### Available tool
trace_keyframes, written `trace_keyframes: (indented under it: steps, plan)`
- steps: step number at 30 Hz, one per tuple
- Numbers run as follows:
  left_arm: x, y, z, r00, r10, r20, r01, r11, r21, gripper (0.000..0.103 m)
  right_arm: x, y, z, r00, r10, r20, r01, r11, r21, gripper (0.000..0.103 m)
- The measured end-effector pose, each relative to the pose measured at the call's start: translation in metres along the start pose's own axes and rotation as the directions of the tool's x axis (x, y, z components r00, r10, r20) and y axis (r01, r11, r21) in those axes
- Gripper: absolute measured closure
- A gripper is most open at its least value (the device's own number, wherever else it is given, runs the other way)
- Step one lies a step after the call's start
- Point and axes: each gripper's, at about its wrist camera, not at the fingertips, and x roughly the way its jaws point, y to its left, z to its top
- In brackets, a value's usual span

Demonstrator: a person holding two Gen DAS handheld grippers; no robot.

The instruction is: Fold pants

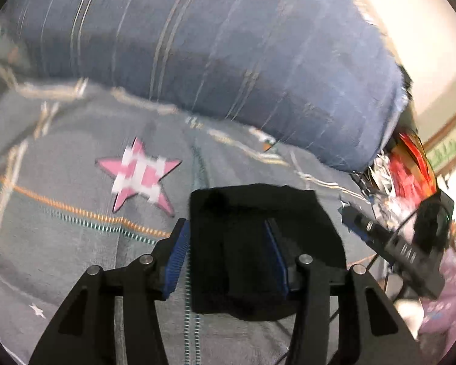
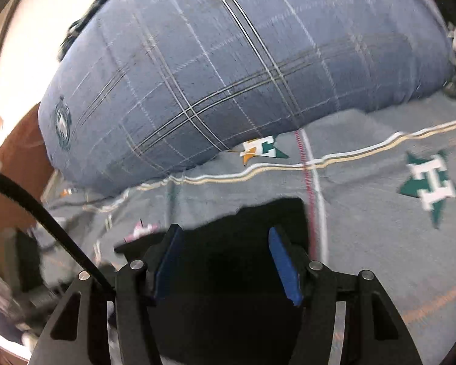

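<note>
Two views, and the left wrist goes first. A big blue plaid pillow (image 1: 228, 45) fills the far side of the bed, lying on the grey bedspread (image 1: 60, 258), which carries a pink-and-white star patch (image 1: 139, 176) and stitched orange and teal lines. Off the bed's right edge sits a jumble: something red (image 1: 410, 167), crinkled silvery material, and a black device with a cable (image 1: 395, 243), all too blurred to name. Down front, the left tool (image 1: 228, 258) stands spread, blue pads apart, and the black pants (image 1: 252, 237) lie as a compact dark block between the fingers; whether either pad presses the cloth, I cannot tell. The fabric looks plain black and bunched, with a fairly straight far edge.

Over to the right wrist. Same pillow (image 2: 228, 76) across the far side, a small round emblem near its left end, and the bedspread (image 2: 380, 258) shows green-and-white star patches (image 2: 431, 185) to the right. A black cable (image 2: 30, 203) slants in from the left, with brown wood beyond the bed's left edge. The right tool (image 2: 225, 261) is also spread wide, and the pants (image 2: 228, 289) lie dark beneath and between its fingers on the near part of the bed, their far edge ragged from blur.
</note>
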Motion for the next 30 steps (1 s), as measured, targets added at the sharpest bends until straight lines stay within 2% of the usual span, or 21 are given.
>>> trace_keyframes:
  steps: [2,4,7,9,12,13,15,17,19,21,23,24,26,30]
  plan:
    - [0.0,-0.017,-0.003,1.0,0.018,0.026,-0.02,0.997,0.078,0.052,-0.015,0.008,-0.019,0.998,-0.062,0.035,0.064,0.996,-0.064,0.039]
    - [0.017,-0.027,-0.007,0.999,0.036,-0.009,-0.035,0.992,0.118,0.049,-0.02,0.01,-0.037,0.995,-0.09,0.045,0.094,0.991,-0.094,0.038]
    - [0.051,-0.014,-0.011,0.994,0.052,-0.101,-0.045,0.997,0.07,0.049,-0.012,0.002,-0.057,0.996,-0.087,0.0,0.087,0.994,-0.066,0.035]
    - [0.053,-0.007,-0.014,0.995,0.06,-0.079,-0.055,0.997,0.062,0.049,-0.003,-0.005,-0.062,0.995,-0.101,-0.012,0.1,0.994,-0.049,0.027]
    - [0.044,-0.002,-0.012,0.995,0.048,-0.088,-0.045,0.998,0.033,0.049,0.009,-0.016,-0.06,0.996,-0.066,-0.064,0.066,0.998,0.006,0.024]
    - [0.038,0.003,-0.01,0.995,0.046,-0.086,-0.045,0.999,0.009,0.049,0.008,-0.02,-0.059,0.997,-0.048,-0.065,0.05,0.998,0.034,0.024]
    - [0.022,0.015,-0.008,0.998,0.024,-0.061,-0.027,0.999,-0.045,0.049,-0.002,-0.014,-0.059,0.998,-0.065,-0.016,0.065,0.998,0.02,0.024]
    - [0.002,0.028,-0.009,1.0,0.006,-0.027,-0.008,0.996,-0.089,0.049,-0.021,0.002,-0.062,0.996,-0.07,0.054,0.072,0.997,-0.041,0.024]
    - [-0.014,0.041,-0.014,1.0,0.005,-0.003,-0.005,0.992,-0.13,0.049,-0.035,0.019,-0.066,0.997,-0.025,0.077,0.031,0.996,-0.086,0.03]
    - [-0.028,0.054,-0.022,1.0,-0.005,0.016,0.008,0.984,-0.175,0.049,-0.039,0.04,-0.07,0.997,0.071,0.038,-0.065,0.989,-0.133,0.048]
    - [-0.04,0.063,-0.032,0.999,0.007,0.034,0.0,0.98,-0.2,0.049,-0.033,0.059,-0.074,0.989,0.141,-0.032,-0.144,0.975,-0.172,0.055]
    - [-0.048,0.068,-0.038,0.999,0.02,0.045,-0.01,0.979,-0.205,0.049,-0.029,0.071,-0.077,0.987,0.152,-0.062,-0.161,0.964,-0.211,0.055]
    - [-0.058,0.075,-0.048,0.998,0.039,0.059,-0.026,0.977,-0.21,0.048,-0.019,0.098,-0.086,0.991,0.108,-0.084,-0.13,0.933,-0.334,0.055]
    - [-0.071,0.093,-0.064,0.995,0.074,0.073,-0.056,0.973,-0.222,0.048,0.005,0.139,-0.104,0.995,-0.002,-0.098,-0.051,0.844,-0.534,0.055]
